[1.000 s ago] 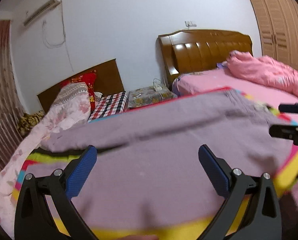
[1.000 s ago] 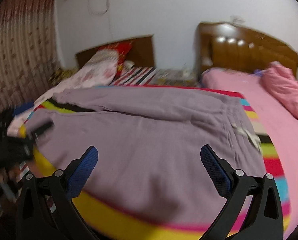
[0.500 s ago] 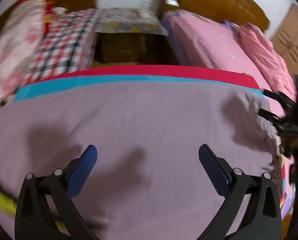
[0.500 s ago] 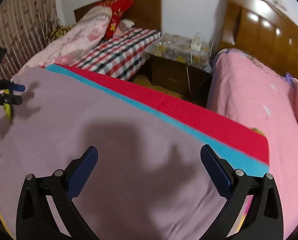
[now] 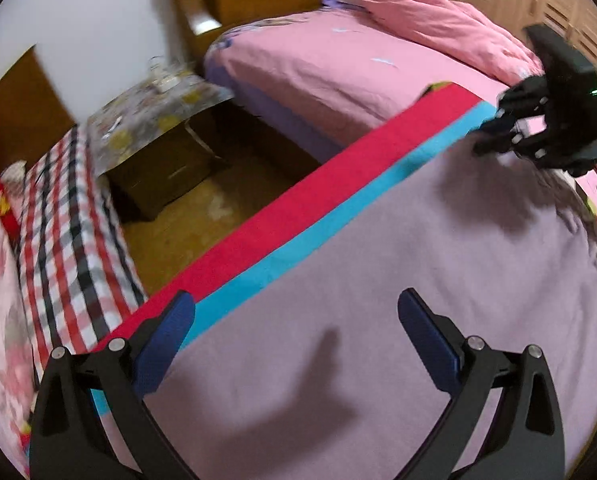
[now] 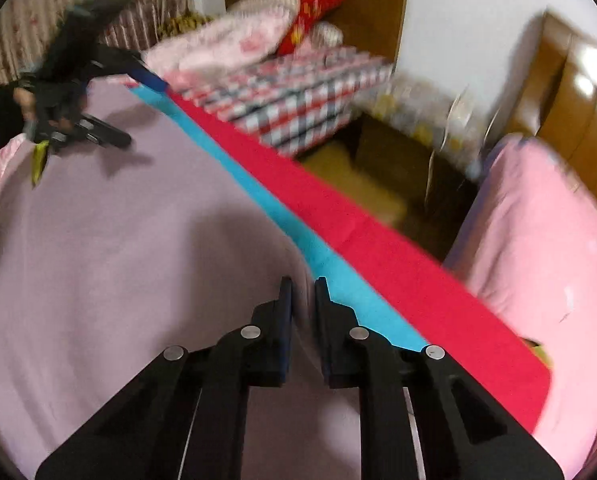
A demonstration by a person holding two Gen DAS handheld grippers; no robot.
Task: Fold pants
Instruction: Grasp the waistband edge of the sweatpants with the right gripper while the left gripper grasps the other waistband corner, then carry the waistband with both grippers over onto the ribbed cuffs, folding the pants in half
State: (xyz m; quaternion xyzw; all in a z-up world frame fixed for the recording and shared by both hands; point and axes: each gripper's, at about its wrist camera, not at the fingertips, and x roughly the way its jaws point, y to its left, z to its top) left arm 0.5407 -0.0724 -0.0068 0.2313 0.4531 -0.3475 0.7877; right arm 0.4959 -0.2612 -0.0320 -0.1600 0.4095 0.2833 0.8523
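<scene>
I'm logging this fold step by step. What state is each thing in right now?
Left claw: open, above the pants, holding nothing.
Right claw: nearly shut at the pants' far edge; whether cloth is pinched, I cannot tell.
Pants: spread flat, mostly smooth, on the striped cloth.
Striped cloth: lying flat under the pants.
Pink quilt: bunched up on the pink bed.

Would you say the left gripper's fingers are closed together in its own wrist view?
No, the left gripper has its blue fingers spread wide apart above the pants.
</scene>
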